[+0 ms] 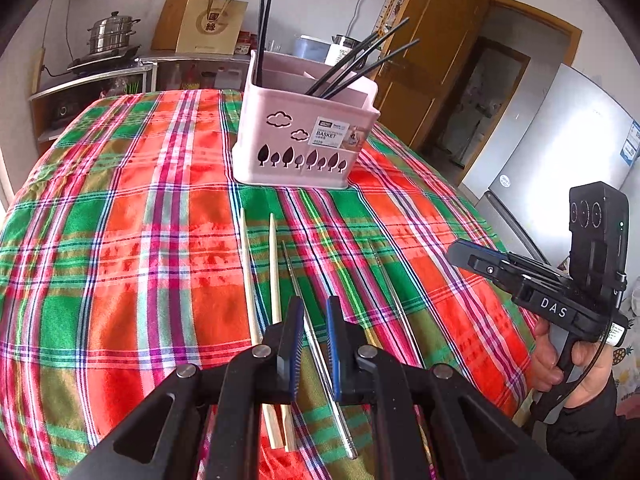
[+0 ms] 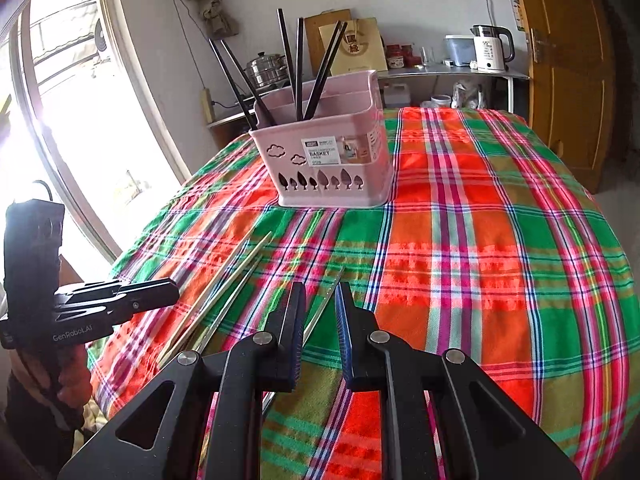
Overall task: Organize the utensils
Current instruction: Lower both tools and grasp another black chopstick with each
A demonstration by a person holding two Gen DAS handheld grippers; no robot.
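Note:
A pink utensil basket [image 1: 304, 140] [image 2: 332, 160] stands on the plaid tablecloth and holds several black chopsticks [image 1: 360, 64] [image 2: 298, 68]. Two wooden chopsticks [image 1: 260, 280] [image 2: 216, 300] and two metal chopsticks [image 1: 316, 344] [image 1: 394, 300] lie flat in front of it. My left gripper [image 1: 314, 308] is open, low over one metal chopstick, which runs between its fingers. My right gripper [image 2: 320, 292] is open over the other metal chopstick [image 2: 324, 312]. Each gripper shows in the other's view: the right one [image 1: 464, 254] at the right edge, the left one [image 2: 172, 292] at the left edge.
The plaid cloth [image 1: 120, 260] [image 2: 500, 260] covers the whole table. A counter with a steel pot [image 1: 112, 34], a paper bag [image 1: 210, 26] and a kettle [image 2: 490, 48] stands behind. A wooden door [image 1: 432, 52] and a fridge [image 1: 560, 152] are at the right, a window [image 2: 80, 140] at the left.

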